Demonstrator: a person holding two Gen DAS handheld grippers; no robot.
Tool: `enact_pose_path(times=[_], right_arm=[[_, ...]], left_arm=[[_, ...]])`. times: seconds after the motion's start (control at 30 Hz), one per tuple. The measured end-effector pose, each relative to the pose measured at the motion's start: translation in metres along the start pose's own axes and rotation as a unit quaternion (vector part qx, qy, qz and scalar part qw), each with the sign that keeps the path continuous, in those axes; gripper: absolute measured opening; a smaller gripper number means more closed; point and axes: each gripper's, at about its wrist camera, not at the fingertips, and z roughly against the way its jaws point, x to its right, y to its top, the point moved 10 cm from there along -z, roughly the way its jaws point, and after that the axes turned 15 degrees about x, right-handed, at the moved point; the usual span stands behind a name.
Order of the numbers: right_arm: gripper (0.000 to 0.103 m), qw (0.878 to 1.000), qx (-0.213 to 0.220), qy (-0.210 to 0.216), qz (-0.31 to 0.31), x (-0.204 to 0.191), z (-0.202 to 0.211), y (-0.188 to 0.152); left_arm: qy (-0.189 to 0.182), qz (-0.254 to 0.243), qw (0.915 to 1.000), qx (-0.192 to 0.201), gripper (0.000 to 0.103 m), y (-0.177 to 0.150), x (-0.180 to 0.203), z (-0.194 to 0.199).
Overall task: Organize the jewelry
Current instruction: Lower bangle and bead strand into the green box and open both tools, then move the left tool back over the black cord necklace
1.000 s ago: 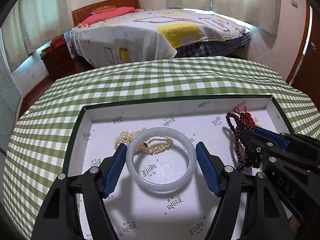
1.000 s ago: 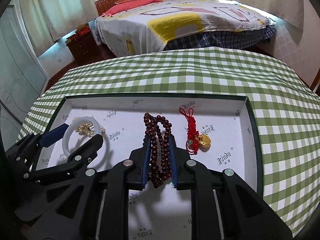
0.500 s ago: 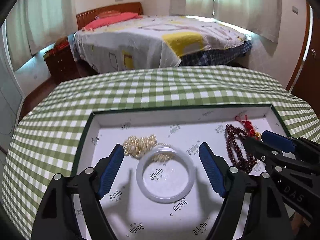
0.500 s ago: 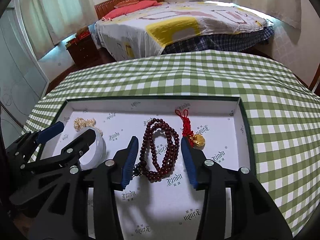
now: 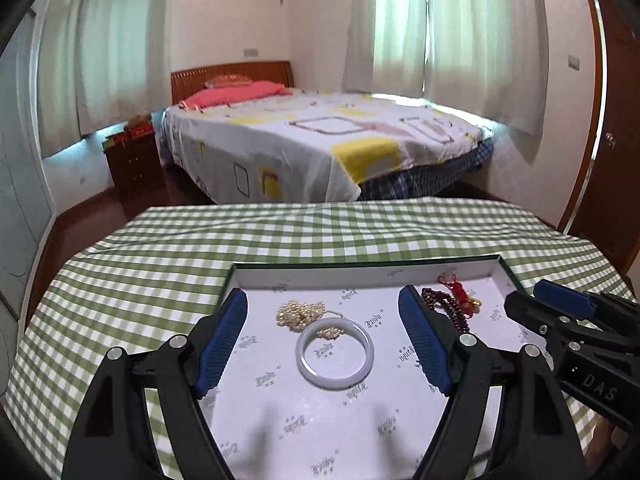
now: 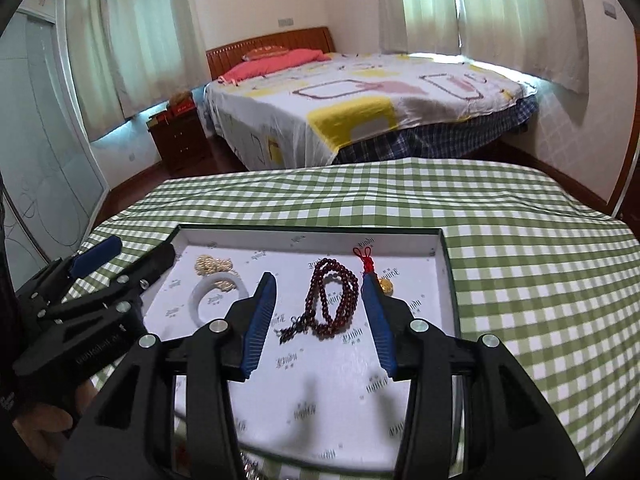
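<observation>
- Placing looks done: the white bangle [image 5: 335, 354], pearl strand [image 5: 298, 314], dark red bead string [image 6: 332, 304] and red-corded gold charm [image 6: 385, 285] lie inside the box tray [image 6: 438, 248] on the checked desk [image 6: 520, 264].
- Next move, likely: clear both claws away from the tray.
- Left claw [image 5: 322, 338]: jaws wide apart, empty, above the bangle.
- Right claw [image 6: 318, 318]: jaws wide apart, empty, over the beads.

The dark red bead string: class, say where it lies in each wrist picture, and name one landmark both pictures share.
Left wrist view: the dark red bead string lies right of centre in the box, partly hidden behind a finger of the left tool.
Right wrist view: it lies near the middle, between the fingers of the open right tool.
Shared landmark: the white bangle.
</observation>
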Motion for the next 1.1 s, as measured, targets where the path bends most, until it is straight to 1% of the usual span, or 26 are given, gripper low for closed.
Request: enact_pose_path(times=[0.2, 0.43, 0.8, 0.87, 1.1], right_arm=[[0.044, 1.000, 0.009, -0.004, -0.005, 0.001, 0.036, -0.014], [0.044, 1.000, 0.000, -0.013, -0.010, 0.006, 0.072, -0.049], [0.044, 0.999, -0.024, -0.021, -0.008, 0.012, 0.114, -0.103], [0.044, 0.999, -0.031, -0.021, -0.012, 0.013, 0.121, -0.113], [0.044, 0.998, -0.049, -0.022, -0.018, 0.015, 0.133, -0.138]], left_arm=[[0.006, 0.008, 0.9999, 0.007, 0.075, -0.002, -0.012, 0.034], [0.024, 0.011, 0.9996, 0.009, 0.075, -0.020, -0.027, 0.075], [0.037, 0.013, 0.9985, -0.037, 0.075, -0.082, -0.035, 0.121], [0.037, 0.010, 0.9980, -0.050, 0.075, -0.095, -0.036, 0.126], [0.036, -0.001, 0.9969, -0.070, 0.074, -0.125, -0.038, 0.134]])
